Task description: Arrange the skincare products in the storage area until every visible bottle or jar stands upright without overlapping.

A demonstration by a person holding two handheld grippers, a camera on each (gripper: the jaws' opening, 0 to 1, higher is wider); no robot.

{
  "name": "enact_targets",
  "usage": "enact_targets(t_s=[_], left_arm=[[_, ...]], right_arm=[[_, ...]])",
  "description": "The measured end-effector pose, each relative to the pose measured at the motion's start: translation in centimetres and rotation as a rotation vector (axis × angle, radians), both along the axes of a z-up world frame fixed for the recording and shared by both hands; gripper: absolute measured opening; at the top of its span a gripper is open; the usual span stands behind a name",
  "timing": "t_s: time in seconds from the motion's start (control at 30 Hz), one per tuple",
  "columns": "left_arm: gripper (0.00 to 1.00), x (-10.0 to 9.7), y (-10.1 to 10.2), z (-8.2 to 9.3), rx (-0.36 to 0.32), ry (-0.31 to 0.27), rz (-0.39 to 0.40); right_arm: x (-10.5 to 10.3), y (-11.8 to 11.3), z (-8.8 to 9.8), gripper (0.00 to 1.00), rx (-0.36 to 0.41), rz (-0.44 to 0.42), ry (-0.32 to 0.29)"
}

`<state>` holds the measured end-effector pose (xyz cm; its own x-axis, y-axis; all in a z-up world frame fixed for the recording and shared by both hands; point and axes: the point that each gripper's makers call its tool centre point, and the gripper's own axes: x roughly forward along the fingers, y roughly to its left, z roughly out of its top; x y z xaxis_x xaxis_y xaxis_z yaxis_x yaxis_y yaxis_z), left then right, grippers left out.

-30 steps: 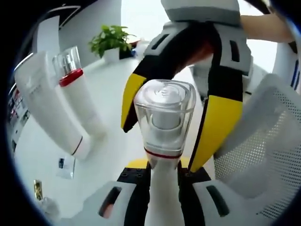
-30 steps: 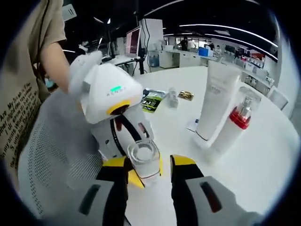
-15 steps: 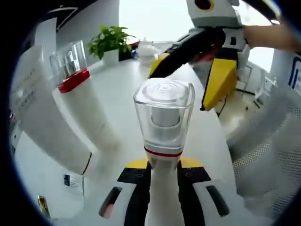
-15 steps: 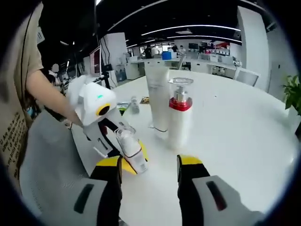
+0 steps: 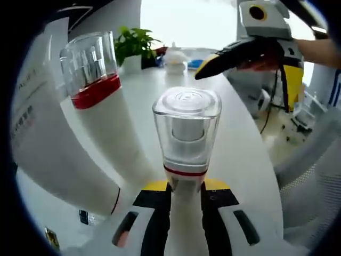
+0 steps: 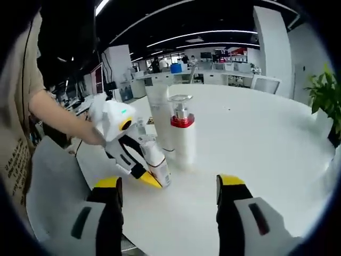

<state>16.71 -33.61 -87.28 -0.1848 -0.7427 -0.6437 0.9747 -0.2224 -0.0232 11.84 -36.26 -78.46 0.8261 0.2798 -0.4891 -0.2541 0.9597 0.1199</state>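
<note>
My left gripper [image 5: 185,188] is shut on a white pump bottle with a clear cap and a thin red ring [image 5: 186,140]. The same bottle [image 6: 154,158] stands close to upright on the white table, held by the left gripper [image 6: 139,176]. Just beside it stand a white bottle with a red collar and clear cap [image 5: 101,120] [image 6: 183,137] and a tall white tube [image 5: 40,138] [image 6: 160,118]. My right gripper [image 6: 168,184] is open and empty, back from the bottles; it also appears as the right gripper [image 5: 250,58] at the far side.
A potted green plant [image 5: 130,45] [image 6: 322,96] sits at the table's far edge. Small sachets [image 5: 85,216] lie on the white table [image 6: 256,138]. A white mesh chair [image 6: 50,176] and a person's arm [image 6: 56,114] are at the left.
My right gripper has let go of the capped bottle and pulled away from it. The left gripper keeps its hold and has brought the bottle nearer the red-collared bottle and the tube.
</note>
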Motion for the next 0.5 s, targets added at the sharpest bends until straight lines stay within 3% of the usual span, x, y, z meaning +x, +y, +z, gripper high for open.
enact_targets(t_s=[0.5], left_arm=[[0.18,1.8,-0.1,-0.1,0.002,-0.009,0.009]], right_arm=[[-0.4,0.6,-0.5,0.87,0.019,-0.027,0.011]])
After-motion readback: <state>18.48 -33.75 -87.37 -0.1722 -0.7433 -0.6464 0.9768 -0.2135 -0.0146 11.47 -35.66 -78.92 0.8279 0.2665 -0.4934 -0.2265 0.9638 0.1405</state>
